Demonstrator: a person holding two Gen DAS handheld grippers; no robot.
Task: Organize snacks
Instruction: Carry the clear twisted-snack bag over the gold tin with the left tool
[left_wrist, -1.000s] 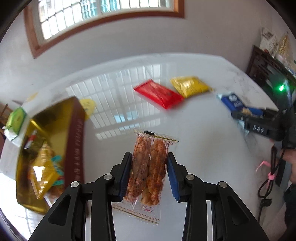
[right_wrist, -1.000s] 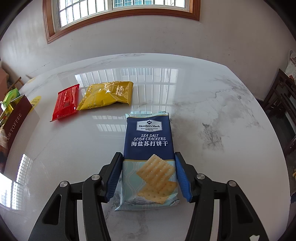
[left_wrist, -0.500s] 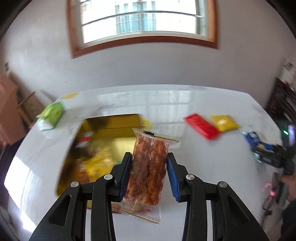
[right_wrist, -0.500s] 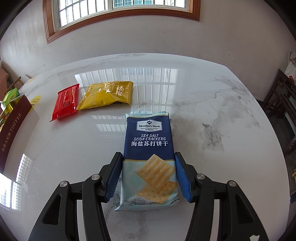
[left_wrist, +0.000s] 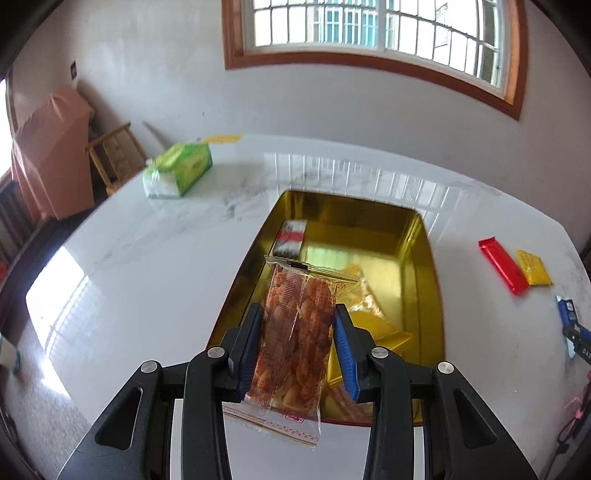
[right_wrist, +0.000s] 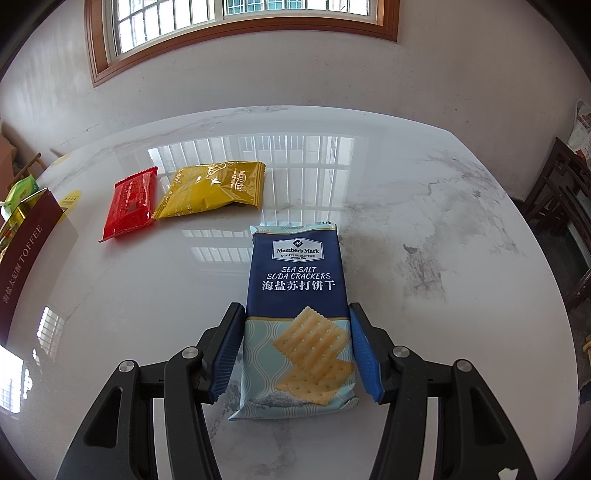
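Note:
My left gripper (left_wrist: 297, 345) is shut on a clear packet of orange-brown snacks (left_wrist: 295, 343) and holds it above the near end of a gold tin box (left_wrist: 424, 258). The box holds a yellow packet (left_wrist: 373, 314) and a red-and-white packet (left_wrist: 291, 238). My right gripper (right_wrist: 297, 350) has its pads against both sides of a blue soda cracker packet (right_wrist: 297, 314) that lies on the white marble table (right_wrist: 424, 206). A red packet (right_wrist: 131, 203) and a yellow packet (right_wrist: 214, 188) lie on the table beyond it.
A green tissue pack (left_wrist: 181, 171) sits at the table's far left. The red (left_wrist: 502, 267) and yellow (left_wrist: 533, 271) packets lie right of the box in the left wrist view. The box's maroon side (right_wrist: 22, 254) shows at the left edge of the right wrist view. Wooden chairs stand around the table.
My left gripper has swung left with the snack packet, from over the open table to above the gold box. The right gripper and cracker packet have not moved.

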